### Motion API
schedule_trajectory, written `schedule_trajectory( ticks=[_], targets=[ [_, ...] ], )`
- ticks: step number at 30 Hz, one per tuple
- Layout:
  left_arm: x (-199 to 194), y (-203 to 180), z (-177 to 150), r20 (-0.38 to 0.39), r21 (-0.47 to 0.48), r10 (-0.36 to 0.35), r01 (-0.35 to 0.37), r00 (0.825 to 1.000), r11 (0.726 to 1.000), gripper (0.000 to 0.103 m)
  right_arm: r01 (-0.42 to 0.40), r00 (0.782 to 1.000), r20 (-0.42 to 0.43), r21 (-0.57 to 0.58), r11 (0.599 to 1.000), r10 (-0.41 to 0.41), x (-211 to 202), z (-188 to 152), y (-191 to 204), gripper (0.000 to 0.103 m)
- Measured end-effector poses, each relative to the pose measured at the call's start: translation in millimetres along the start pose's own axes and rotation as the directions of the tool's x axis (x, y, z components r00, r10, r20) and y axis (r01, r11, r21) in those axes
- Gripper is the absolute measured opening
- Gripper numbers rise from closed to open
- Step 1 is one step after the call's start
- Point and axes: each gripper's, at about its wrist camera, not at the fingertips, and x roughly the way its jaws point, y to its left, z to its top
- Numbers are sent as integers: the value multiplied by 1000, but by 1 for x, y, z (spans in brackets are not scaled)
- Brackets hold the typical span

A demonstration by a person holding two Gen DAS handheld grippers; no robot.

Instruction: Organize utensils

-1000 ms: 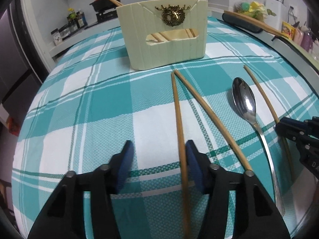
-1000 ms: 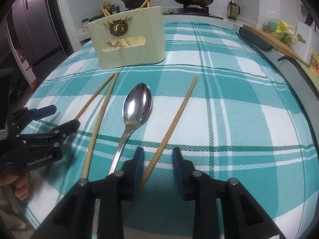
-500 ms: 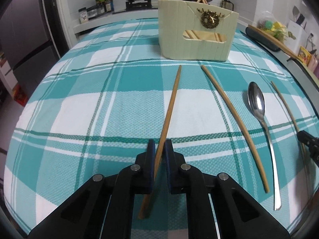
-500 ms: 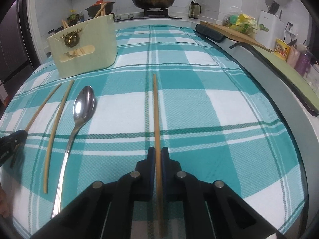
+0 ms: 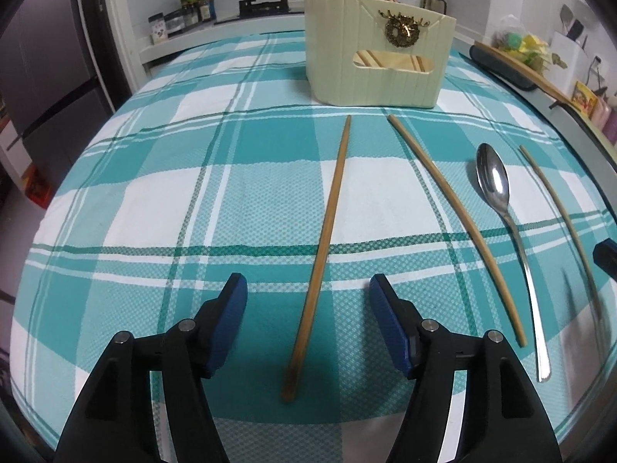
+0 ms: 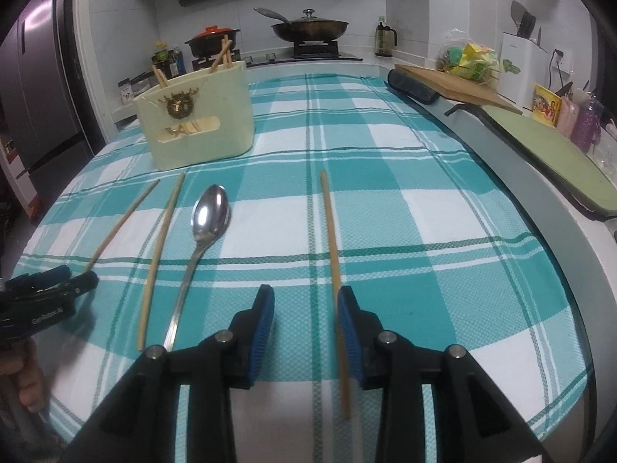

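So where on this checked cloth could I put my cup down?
Right of the lone chopstick, toward the table edge, the cloth is bare. So is left of the leftmost chopstick. Between them, before the holder, the spoon and chopsticks crowd.

Left claw (image 5: 307, 297): black angular arms, blue ribbed pads (image 5: 227, 322), silver pivot screws. Right claw (image 6: 306, 310): same build. White "GenRobot.AI" lettering seen on left body; bare fingers beneath.

Four loose chopsticks (image 5: 327, 239) (image 5: 455, 223) (image 5: 559, 227) (image 6: 332, 254) are counted on the checked cloth (image 5: 154, 200), with one spoon (image 5: 501, 208), one cream holder (image 5: 378, 65), and two pans (image 6: 212, 40) (image 6: 308, 29) behind.
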Motion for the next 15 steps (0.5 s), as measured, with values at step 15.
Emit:
schedule_trajectory(
  ticks=[15],
  targets=[
    [5,7,1,-7,-6,-3,3,1000,1000,83,-88,995,-55,-33,996,86,14,-7,32,46]
  ],
)
